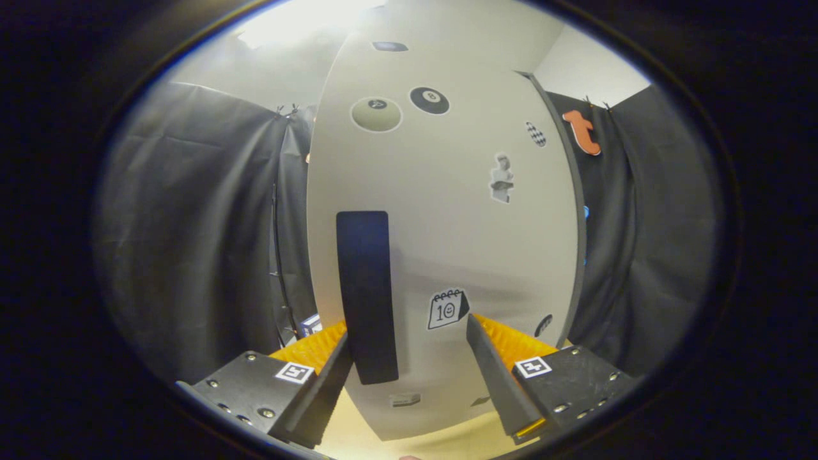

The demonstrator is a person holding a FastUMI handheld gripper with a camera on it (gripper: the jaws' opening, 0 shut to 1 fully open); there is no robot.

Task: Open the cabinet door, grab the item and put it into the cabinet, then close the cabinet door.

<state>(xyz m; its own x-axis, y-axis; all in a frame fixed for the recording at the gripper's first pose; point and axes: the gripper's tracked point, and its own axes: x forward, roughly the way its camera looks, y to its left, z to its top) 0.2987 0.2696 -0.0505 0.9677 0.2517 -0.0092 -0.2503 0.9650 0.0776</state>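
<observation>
We are seeing the tongs (409, 338) standing apart, gripping nothing, their 2 fingers (329, 377) reaching up against a white cabinet door (447, 223). The door's dark upright handle (365, 294) is sitting just inside the left finger, between the 2 fingers, its lower end touching or nearly touching that finger; we cannot tell which. A small calendar sticker (447, 309) is showing on the door just ahead of the right finger. Higher up the door, 2 billiard-ball stickers (377, 114) are sitting side by side. Below the door's bottom edge, a pale counter (383, 441) is showing.
</observation>
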